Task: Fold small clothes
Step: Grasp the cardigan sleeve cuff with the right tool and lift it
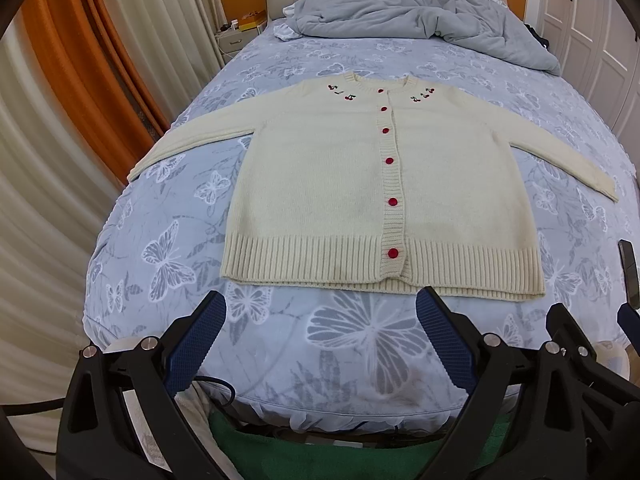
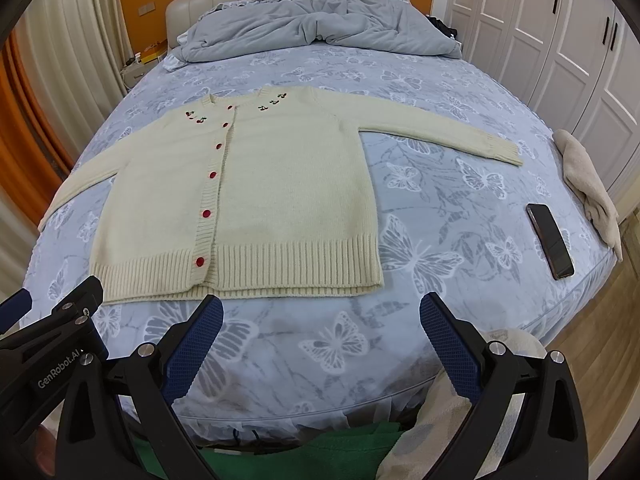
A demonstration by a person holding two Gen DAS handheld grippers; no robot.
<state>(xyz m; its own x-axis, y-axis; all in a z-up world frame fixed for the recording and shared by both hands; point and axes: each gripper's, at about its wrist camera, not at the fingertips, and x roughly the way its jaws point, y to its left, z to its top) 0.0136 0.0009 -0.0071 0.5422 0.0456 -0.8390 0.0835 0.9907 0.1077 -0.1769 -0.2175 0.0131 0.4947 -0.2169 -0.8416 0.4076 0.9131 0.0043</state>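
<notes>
Cream cardigan (image 1: pixel 320 172) spread flat, buttoned, red buttons, sleeves outstretched

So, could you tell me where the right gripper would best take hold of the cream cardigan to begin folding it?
Probably at the cuff of the cardigan's right-hand sleeve, coming in from the bed's right side. That sleeve lies flat and fully outstretched, its end free on the sheet, well clear of the phone. The right gripper is open, short of the hem, holding nothing.
</notes>
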